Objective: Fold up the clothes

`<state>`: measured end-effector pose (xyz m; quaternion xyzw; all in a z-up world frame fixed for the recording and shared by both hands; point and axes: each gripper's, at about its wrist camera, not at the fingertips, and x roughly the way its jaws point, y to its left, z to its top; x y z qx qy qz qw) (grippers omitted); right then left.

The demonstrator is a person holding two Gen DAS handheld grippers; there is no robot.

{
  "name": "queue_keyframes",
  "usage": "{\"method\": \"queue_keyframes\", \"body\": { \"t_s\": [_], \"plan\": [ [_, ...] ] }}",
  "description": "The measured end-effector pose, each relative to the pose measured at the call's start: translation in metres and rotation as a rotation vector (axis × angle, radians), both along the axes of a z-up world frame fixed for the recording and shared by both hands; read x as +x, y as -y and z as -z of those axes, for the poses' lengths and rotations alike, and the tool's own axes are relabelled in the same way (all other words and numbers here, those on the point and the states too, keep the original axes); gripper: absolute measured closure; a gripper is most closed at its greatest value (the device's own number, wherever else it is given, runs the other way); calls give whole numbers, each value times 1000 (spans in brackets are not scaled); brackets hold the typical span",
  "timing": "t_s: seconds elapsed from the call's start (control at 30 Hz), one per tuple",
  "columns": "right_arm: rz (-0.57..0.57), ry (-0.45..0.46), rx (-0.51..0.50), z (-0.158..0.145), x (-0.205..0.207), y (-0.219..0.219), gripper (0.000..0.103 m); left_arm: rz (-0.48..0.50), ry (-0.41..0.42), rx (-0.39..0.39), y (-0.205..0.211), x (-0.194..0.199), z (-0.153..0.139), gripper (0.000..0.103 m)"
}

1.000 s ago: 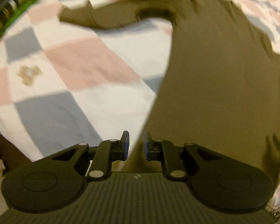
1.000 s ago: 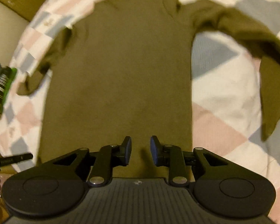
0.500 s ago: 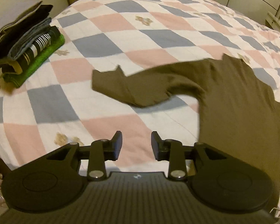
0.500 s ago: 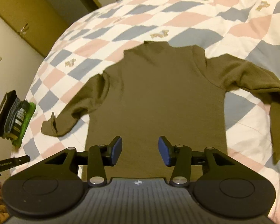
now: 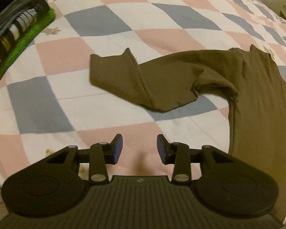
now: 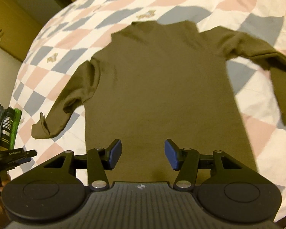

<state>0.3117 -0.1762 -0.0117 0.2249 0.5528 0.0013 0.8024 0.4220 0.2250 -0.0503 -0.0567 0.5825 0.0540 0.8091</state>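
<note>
An olive long-sleeved shirt (image 6: 162,87) lies flat on the checked quilt, collar away from me, both sleeves spread out. Its left sleeve (image 5: 146,78) lies bent ahead of my left gripper (image 5: 139,148), which is open and empty above the quilt, left of the shirt's body (image 5: 267,105). My right gripper (image 6: 141,153) is open and empty over the shirt's lower hem. The right sleeve (image 6: 272,64) bends down at the right edge of the right wrist view.
A stack of folded clothes (image 5: 15,28) sits at the bed's left edge; it also shows in the right wrist view (image 6: 5,126). The pink, blue and white quilt (image 5: 124,19) covers the bed. A wooden cupboard (image 6: 11,22) stands beyond the bed.
Both grippers have opened wider and pulled back from the shirt's hem. The left gripper has swung left and now faces the left sleeve. The shirt lies still.
</note>
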Motion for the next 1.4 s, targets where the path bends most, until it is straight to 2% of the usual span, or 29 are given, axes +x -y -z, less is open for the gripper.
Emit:
{"method": "queue_keyframes", "body": {
  "t_s": [0.1,0.13,0.17,0.33,0.47,0.5,0.53,0.57,0.6,0.63,0.73,0.8,0.9,1.03,1.1,1.13,1.23,1.3,1.33,1.4],
  "plan": [
    [-24,-19,19,12,27,-23,49,-3,-1,2,-1,20,4,48],
    [-33,-24,26,15,36,-30,49,-9,1,9,-1,28,6,39],
    [-43,-27,34,18,45,-37,49,-20,8,21,-2,37,8,35],
    [-121,-38,63,21,78,-66,47,-94,20,63,-12,86,23,33],
    [-143,-73,69,25,86,-69,45,-116,-16,164,-15,125,51,34],
    [-136,-86,71,27,87,-66,45,-119,-34,189,-16,131,59,36],
    [-126,-98,73,28,87,-63,45,-121,-46,201,-18,134,63,53],
    [-117,-107,74,29,87,-59,45,-124,-53,210,-20,136,66,88],
    [-108,-113,75,30,86,-55,45,-130,-36,201,-23,133,62,99],
    [-99,-117,76,31,87,-52,45,-137,-13,197,-26,128,57,99],
    [-75,-123,81,33,87,-44,45,-166,131,234,-38,95,22,100],
    [-66,-126,90,35,88,-41,45,-216,214,247,-53,60,-7,99],
    [-82,-129,100,37,90,-43,45,-255,255,332,-69,4,-24,99],
    [-128,-140,112,42,89,-53,45,-287,58,362,-93,-51,19,84],
    [-160,-149,111,43,87,-60,45,-322,-72,432,-103,-71,48,84],
    [-177,-149,109,42,86,-63,45,-360,-95,429,-110,-79,52,84],
    [-211,-137,95,34,81,-67,43,-474,-31,323,-129,-100,32,84],
    [-202,-133,89,31,76,-64,42,-485,52,273,-130,-102,12,81],
    [-191,-133,87,30,73,-62,42,-484,90,248,-130,-102,3,76],
    [-167,-137,85,31,65,-56,42,-425,143,198,-123,-91,-4,72]
  ]
}}
